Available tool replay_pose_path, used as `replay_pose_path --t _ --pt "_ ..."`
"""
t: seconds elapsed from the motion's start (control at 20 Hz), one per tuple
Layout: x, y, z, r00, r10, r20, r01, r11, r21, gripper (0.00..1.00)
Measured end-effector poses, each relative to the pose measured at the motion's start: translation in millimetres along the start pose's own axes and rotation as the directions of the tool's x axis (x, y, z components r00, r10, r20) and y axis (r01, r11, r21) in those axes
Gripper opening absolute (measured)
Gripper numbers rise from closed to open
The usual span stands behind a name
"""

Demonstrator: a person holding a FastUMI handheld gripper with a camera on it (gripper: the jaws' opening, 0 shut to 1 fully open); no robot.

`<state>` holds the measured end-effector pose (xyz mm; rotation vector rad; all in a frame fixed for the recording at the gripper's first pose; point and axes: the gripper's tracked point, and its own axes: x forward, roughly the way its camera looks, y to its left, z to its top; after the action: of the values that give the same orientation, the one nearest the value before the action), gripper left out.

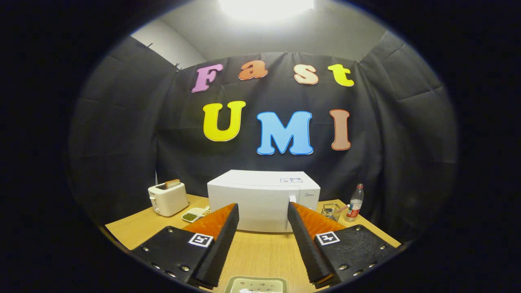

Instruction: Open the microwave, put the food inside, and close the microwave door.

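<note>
We start from the microwave (263, 200): it stands at the back of the wooden table (260, 252), against the booth's dark cloth, squarely beyond our fingers, and its door looks closed, with a pale vertical handle (291, 213) near its right side. The food sits in a small pale tray (256, 284) on the table close below us, between the bases of the fingers and well apart from the microwave. Our gripper (262, 209) is spread wide with nothing between the fingers, hanging above the table and pointed at the microwave's front.

We judge that the first step is in hand: the door is not yet opened and the tray untouched. The next move calls for carrying the fingers forward to that handle, most likely taking it from the right side, and swinging the door out; which way it hinges we cannot tell for sure.

Around it, a toaster (167, 198) with a slice in it stands to the left, a small dish of greens (193, 215) just beside it, and to the right a wire basket (330, 211) and a bottle (355, 202). The basket sits nearest the handle side and could crowd our approach; the stretch of table ahead of the door is otherwise open
</note>
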<state>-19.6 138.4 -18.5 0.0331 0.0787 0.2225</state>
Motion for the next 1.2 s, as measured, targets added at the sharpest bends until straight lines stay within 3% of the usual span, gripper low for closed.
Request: replay_pose_path --t 0.15,1.2 --pt "-11.6 -0.3 0.6 1.0 -0.003 0.008 0.003 1.0 -0.003 0.94" --pt "-23.7 -12.6 13.0 0.998 0.019 0.063 -0.019 1.0 -0.001 0.95"
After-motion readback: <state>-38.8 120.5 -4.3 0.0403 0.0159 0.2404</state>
